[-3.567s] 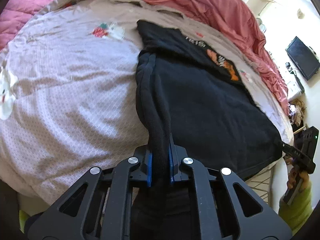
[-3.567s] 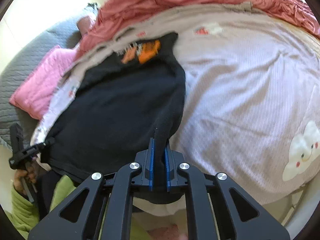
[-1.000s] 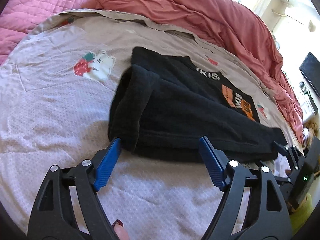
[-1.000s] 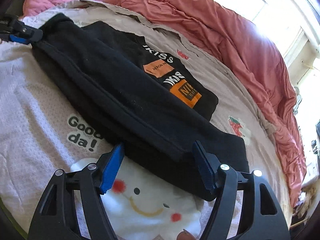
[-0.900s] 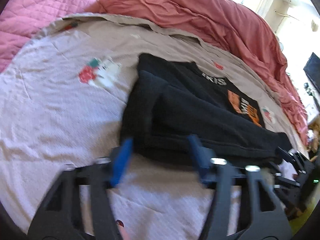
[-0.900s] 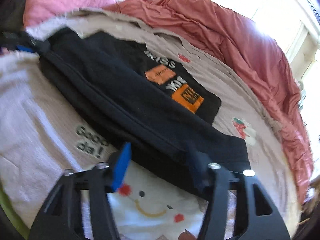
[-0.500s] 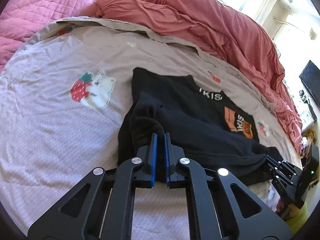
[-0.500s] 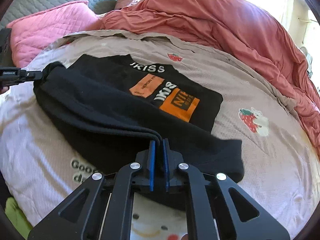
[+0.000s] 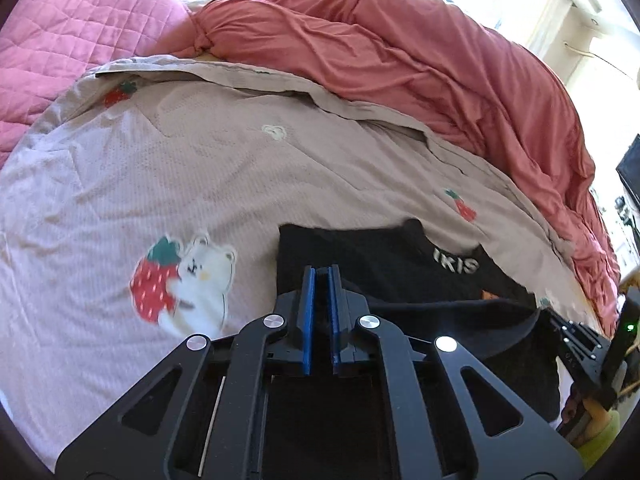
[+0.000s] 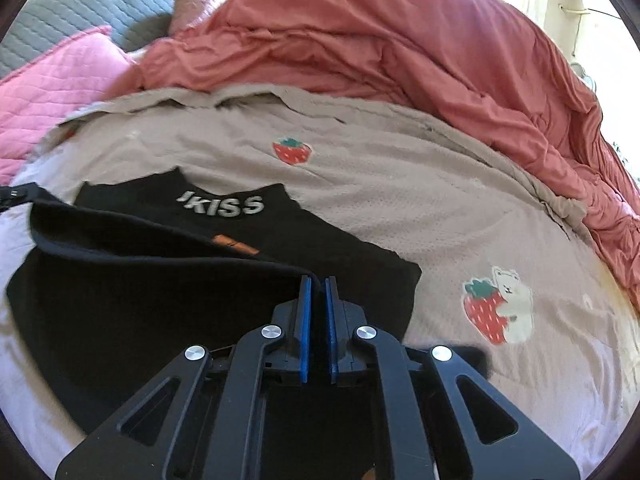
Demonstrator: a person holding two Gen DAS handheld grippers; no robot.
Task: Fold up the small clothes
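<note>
Both tools, left tool (image 9: pixel 320 276) and right tool (image 10: pixel 316 284), are clenched on the near edge of the black top (image 10: pixel 248 240), low in frame on the bed (image 10: pixel 400 184), lifting it to fold toward the collar.

Printed in white across the chest of the black garment (image 10: pixel 224 248): "KISS" (image 10: pixel 224 205), cropped to "IKIS" in the left wrist view. Orange patch (image 10: pixel 236 245) unreadable.

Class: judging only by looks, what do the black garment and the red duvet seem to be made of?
Black garment: likely a soft, matte knit, perhaps fleece; thick rolled fold, no shine. Red duvet: probably smooth woven cotton over padding; fine creases, puffy bulk, slight sheen.
</note>
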